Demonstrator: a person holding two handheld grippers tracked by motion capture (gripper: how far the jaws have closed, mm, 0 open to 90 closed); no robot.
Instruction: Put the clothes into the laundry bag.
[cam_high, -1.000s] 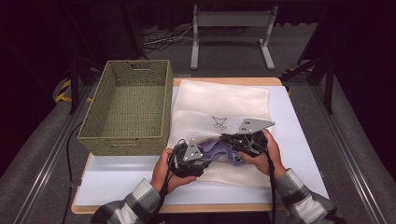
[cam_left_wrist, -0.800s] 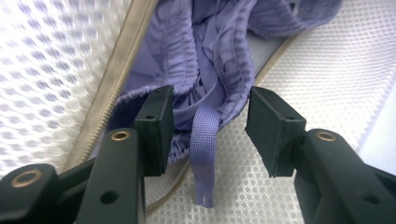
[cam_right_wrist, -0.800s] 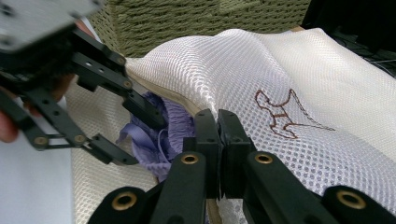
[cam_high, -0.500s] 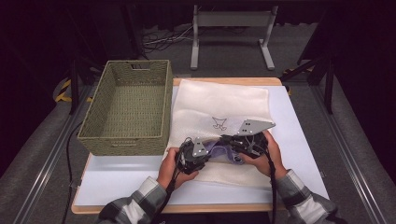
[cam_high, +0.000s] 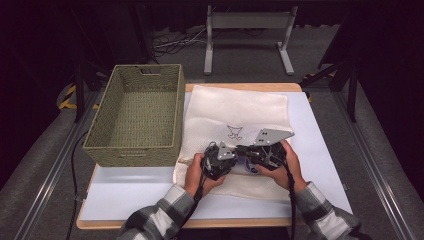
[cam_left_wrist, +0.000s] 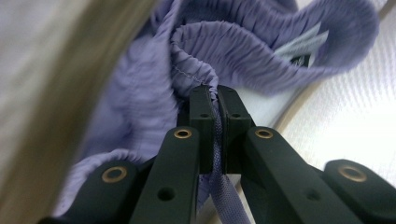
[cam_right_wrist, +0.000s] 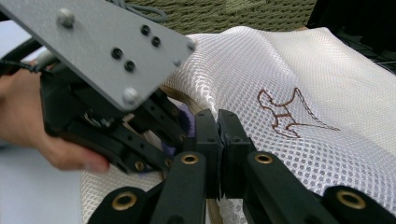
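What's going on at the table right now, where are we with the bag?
A person works two tools at the near edge of a white mesh bag lying on the table. The left hand-held gripper has just been closing and now pinches the ruffled edge of a purple garment. The right hand-held gripper is shut on the mesh at the bag's opening. The green woven basket sits to the left.
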